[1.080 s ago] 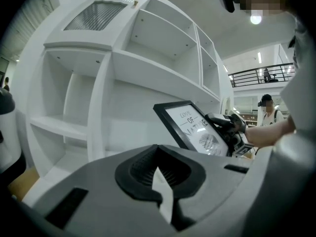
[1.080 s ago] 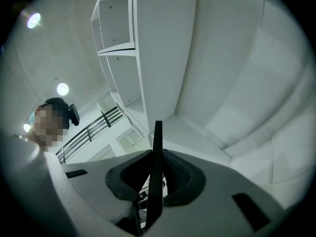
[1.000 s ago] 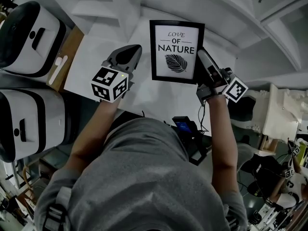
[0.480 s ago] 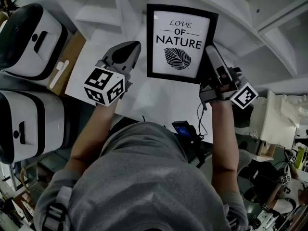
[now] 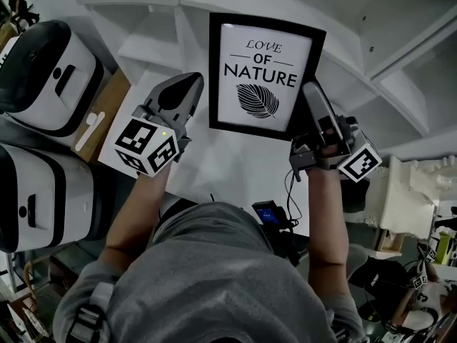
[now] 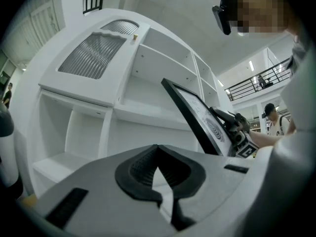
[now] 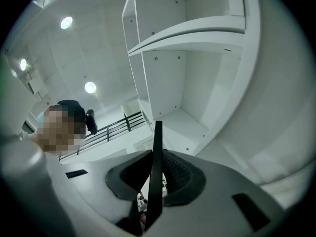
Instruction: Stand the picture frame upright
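My right claw (image 7: 156,174) is clamped on the right edge of the picture frame (image 7: 157,142), whose thin black side runs up between my pads. My left claw (image 6: 158,172) is pressed together with nothing in it, just left of the frame and apart from it. The frame leans tilted, print facing me, before the white shelf unit (image 5: 153,38); whether its lower edge touches the white table (image 5: 235,166) I cannot tell

Picture frame (image 5: 264,73) between left gripper (image 5: 186,84) and right gripper (image 5: 312,91); shelving (image 5: 146,43) behind frame; appliances (image 5: 46,81) left of left gripper.
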Available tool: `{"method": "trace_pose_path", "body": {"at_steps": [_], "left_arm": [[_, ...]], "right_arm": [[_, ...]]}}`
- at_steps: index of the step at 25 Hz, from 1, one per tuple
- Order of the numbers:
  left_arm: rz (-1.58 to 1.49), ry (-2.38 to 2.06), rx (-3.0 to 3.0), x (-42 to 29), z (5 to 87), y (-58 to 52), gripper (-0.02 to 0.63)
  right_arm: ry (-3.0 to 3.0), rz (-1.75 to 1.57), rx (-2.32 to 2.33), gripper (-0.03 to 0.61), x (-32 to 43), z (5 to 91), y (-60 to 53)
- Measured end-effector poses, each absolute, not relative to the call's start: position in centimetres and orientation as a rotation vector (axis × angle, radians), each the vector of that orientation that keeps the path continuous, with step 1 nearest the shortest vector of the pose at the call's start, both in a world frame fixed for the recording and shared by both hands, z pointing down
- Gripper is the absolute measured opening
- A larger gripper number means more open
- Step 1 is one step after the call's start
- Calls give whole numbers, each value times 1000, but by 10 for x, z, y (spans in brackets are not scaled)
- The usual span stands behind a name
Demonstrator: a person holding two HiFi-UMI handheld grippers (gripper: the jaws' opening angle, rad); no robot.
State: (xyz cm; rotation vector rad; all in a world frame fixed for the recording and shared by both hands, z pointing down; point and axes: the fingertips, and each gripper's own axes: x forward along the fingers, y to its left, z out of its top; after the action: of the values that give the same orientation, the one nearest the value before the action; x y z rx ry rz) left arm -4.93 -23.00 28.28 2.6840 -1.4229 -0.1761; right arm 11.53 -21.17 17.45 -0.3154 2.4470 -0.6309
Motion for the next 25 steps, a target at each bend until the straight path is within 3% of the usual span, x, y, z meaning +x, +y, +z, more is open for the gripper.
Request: {"method": "trace_pose_path", "body": {"at_steps": [25], "left_arm": [[-325,-1687,2545,-46,356,-132,6]], "right_arm": [[2446,-575,-154,81,117,176,-216]]}}
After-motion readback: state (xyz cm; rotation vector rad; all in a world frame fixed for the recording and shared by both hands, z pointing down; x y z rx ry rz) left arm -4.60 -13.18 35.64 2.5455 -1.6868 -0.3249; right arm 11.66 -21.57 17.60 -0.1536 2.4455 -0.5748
